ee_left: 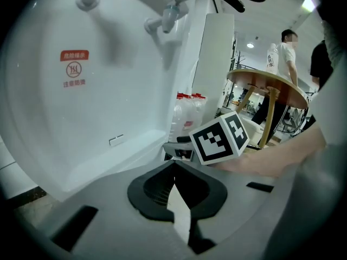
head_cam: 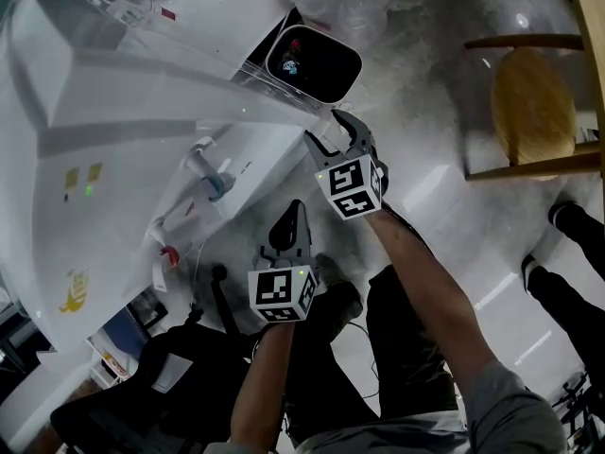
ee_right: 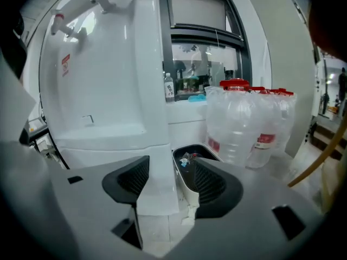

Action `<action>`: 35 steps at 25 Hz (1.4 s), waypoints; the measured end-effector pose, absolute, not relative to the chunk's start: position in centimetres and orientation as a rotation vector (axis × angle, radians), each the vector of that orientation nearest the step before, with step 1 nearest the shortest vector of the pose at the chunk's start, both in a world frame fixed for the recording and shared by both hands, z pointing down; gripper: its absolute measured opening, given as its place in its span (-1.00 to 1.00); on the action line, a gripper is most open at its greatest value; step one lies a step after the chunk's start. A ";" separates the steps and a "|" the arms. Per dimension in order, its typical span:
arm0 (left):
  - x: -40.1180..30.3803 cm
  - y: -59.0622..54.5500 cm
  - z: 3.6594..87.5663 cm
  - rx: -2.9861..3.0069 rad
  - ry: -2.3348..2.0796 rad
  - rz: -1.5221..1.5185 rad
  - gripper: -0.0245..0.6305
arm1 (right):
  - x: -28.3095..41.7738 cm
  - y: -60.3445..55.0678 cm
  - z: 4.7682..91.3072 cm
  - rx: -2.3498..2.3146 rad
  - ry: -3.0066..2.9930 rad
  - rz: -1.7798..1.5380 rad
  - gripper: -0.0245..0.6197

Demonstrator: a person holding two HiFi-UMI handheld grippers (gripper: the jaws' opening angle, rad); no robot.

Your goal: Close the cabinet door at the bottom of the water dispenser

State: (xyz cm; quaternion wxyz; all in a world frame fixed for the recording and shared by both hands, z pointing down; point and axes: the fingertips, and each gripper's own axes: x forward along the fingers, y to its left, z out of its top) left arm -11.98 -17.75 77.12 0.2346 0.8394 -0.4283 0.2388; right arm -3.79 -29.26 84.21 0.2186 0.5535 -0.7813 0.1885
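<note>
The white water dispenser [head_cam: 123, 130] fills the left of the head view, its two taps [head_cam: 210, 176] over the drip ledge. Below the ledge, its lower cabinet front [head_cam: 265, 149] runs to a corner. My right gripper [head_cam: 329, 130] is open at that corner. In the right gripper view a white vertical panel edge [ee_right: 154, 145] of the cabinet stands between the jaws of my right gripper [ee_right: 171, 167], nearer the left one. I cannot tell whether a pad touches it. My left gripper [head_cam: 296, 211] hangs shut and empty in front of the dispenser, and my left gripper [ee_left: 174, 167] faces the drip recess [ee_left: 108, 91].
A black waste bin with a white rim [head_cam: 314, 62] sits right beside the dispenser, just past my right gripper. Large clear water bottles [ee_right: 252, 123] stand behind it. A wooden stool [head_cam: 534, 102] is at the right. Another person's shoes [head_cam: 577, 220] are on the glossy floor.
</note>
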 end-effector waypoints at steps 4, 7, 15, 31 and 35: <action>-12.1 -17.5 77.3 2.297 -1.178 0.660 -0.90 | -3.8 -29.2 84.2 1.537 -2.169 0.528 -0.13; -12.0 -17.3 77.0 2.299 -1.180 0.658 -0.90 | -3.6 -29.1 84.1 1.531 -2.170 0.522 -0.13; -12.3 -16.4 73.6 2.266 -1.193 0.639 -0.90 | -1.9 -25.4 80.8 1.555 -2.157 0.568 -0.13; -9.7 -14.8 63.3 2.298 -1.180 0.555 -0.90 | 1.7 -19.0 69.4 1.698 -2.151 0.704 -0.14; -9.6 -15.0 58.9 2.324 -1.205 0.526 -0.90 | 2.1 -17.5 63.7 1.718 -2.193 0.681 -0.19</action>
